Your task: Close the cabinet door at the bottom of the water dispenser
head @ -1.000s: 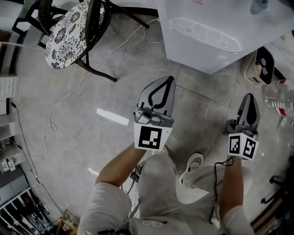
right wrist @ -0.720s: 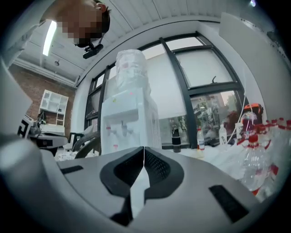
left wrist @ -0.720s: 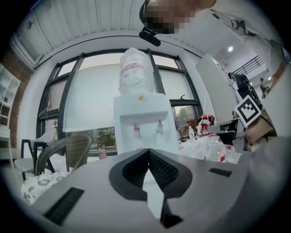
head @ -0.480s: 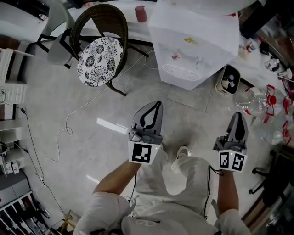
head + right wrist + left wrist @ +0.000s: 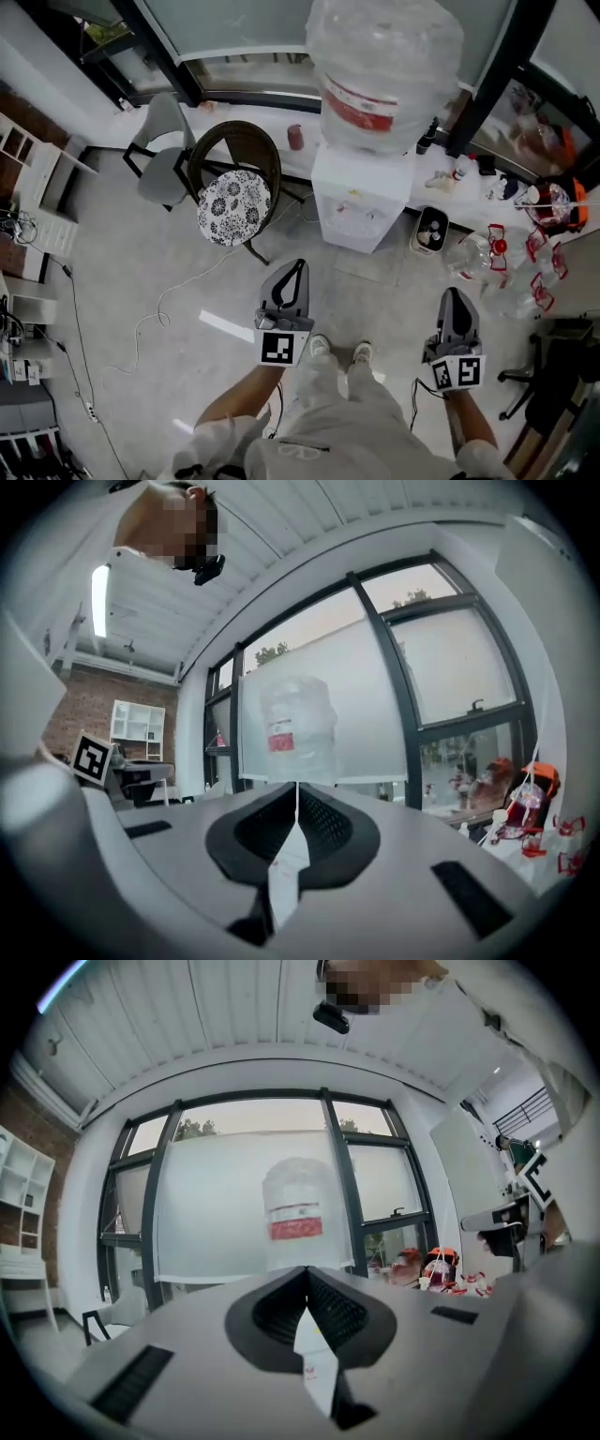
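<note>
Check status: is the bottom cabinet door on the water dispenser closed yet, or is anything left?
Done, it seems: nothing swings out from the front of the water dispenser, so it looks closed up. The steep head view shows little of its lower front, though. In hand: nothing. The left gripper and right gripper are both shut, empty and held clear of the dispenser. Left: nothing obvious.

Head view: high up, looking steeply down. Gripper views: level, facing windows [image 5: 234,1204]; all three share water bottle [image 5: 384,75].
</note>
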`<state>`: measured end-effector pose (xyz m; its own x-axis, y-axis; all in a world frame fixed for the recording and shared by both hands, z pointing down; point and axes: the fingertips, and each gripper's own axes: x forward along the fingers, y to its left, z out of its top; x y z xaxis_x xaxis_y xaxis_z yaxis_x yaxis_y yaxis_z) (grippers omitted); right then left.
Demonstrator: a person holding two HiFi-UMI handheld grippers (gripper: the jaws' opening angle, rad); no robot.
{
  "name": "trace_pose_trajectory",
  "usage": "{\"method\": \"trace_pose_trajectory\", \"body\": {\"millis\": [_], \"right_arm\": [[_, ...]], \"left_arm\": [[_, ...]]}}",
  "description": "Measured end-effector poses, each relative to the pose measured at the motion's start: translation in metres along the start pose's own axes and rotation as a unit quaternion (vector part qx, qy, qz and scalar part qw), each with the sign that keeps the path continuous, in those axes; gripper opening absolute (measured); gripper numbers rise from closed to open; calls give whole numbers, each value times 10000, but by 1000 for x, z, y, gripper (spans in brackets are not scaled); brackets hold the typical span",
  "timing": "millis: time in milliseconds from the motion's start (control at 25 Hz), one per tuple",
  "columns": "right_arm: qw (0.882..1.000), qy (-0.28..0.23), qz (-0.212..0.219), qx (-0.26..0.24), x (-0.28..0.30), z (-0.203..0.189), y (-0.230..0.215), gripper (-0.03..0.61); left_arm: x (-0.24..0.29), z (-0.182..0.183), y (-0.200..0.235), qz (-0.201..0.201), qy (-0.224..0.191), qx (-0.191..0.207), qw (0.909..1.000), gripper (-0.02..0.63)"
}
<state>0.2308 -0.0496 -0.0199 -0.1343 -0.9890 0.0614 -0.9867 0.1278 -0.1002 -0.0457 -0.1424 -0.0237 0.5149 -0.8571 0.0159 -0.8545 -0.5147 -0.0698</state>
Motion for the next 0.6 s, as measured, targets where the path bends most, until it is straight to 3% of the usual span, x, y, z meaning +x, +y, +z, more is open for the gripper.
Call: {"method": "trace_pose_trajectory", "body": {"millis": [160,320,440,600], "right_arm": [[9996,-215,-140,-110,-20,37,5,20],[9984,-463,-141,-297,-40,64,15,20],[9975,-646,-169,-225,-57,75,18,19],[9969,-773,-48,-160,-73,77,23,19]], "left_arm": [[-20,49,-2,20,-309,-141,9994,8],[-40,76,-7,77,-504,-210,9985,8],[-49,82,-14,32,-561,-233,9982,8],[-54,73,-25,-25,-357,16,9994,8]]}}
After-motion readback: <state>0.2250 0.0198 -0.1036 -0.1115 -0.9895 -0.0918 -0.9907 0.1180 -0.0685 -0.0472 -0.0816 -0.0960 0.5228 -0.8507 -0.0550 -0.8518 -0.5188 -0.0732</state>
